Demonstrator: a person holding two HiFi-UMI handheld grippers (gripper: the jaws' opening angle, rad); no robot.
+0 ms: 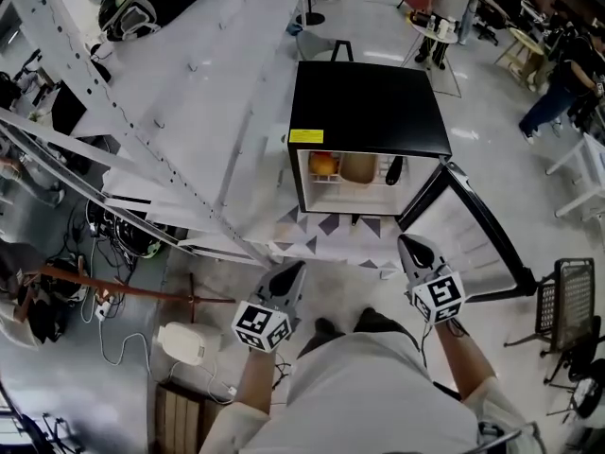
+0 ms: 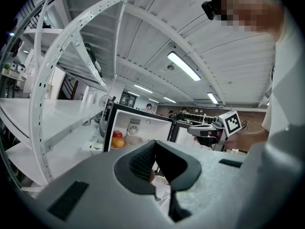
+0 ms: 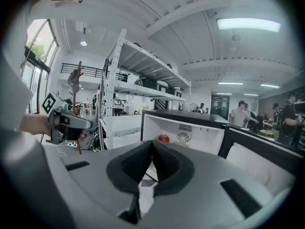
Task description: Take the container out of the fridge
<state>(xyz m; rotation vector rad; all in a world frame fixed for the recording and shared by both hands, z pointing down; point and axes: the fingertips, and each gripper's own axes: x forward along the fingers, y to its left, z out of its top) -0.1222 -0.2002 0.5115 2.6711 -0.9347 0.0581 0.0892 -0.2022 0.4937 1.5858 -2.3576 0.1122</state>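
The fridge (image 1: 369, 112) stands open at 12 o'clock, with the container (image 1: 358, 166) inside, not yet reached. My left gripper (image 1: 293, 272) and right gripper (image 1: 407, 244) have their fingers pressed together, empty.

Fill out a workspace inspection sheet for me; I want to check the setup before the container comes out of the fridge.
Surface: floor; fridge stands on a patterned mat.
Job's things: fridge door open; tan container inside, beside fruit.
Clutter: black wire rack at right.
Grippers: left gripper and right gripper shut, empty, short of the fridge.
Cables: tangle of cables on the floor at left.
Surroundings: white shelving; people in the background.
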